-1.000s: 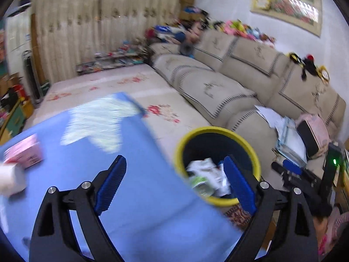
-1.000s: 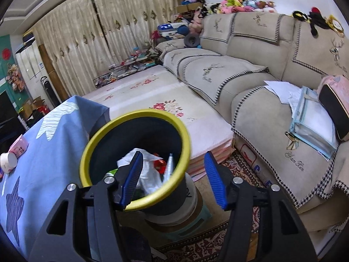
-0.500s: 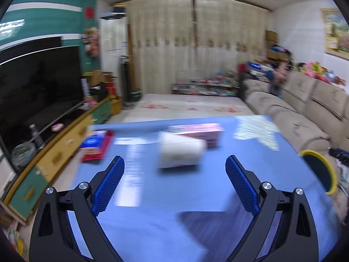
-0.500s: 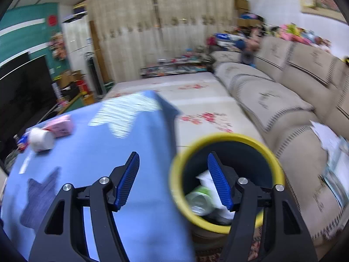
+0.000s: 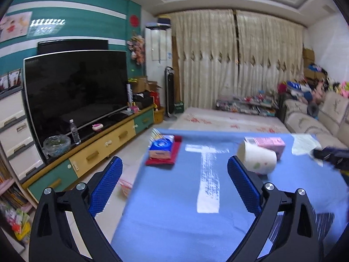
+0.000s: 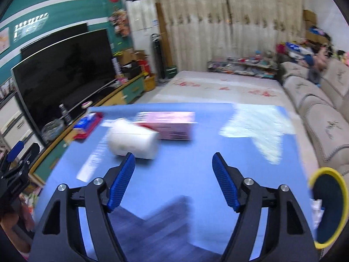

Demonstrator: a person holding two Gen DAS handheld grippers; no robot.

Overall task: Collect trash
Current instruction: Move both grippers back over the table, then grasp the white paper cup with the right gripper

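left gripper [image 5: 174, 181]: your fingers are spread wide and opening, nothing between them;
right gripper [image 6: 173, 181]: opening too, empty;
paper cup [image 6: 133, 140]: tipped on its side on the blue counter [image 6: 185, 174], touching the pink box [image 6: 172, 126];
bin [image 6: 327, 207]: yellow-rimmed, off the counter's right edge;
writing: too blurry, can't read any

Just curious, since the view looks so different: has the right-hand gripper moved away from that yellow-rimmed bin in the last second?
Yes. The right gripper hung right over the yellow-rimmed bin before; now it has swung left over the blue table, leaving the bin at the view's right edge.
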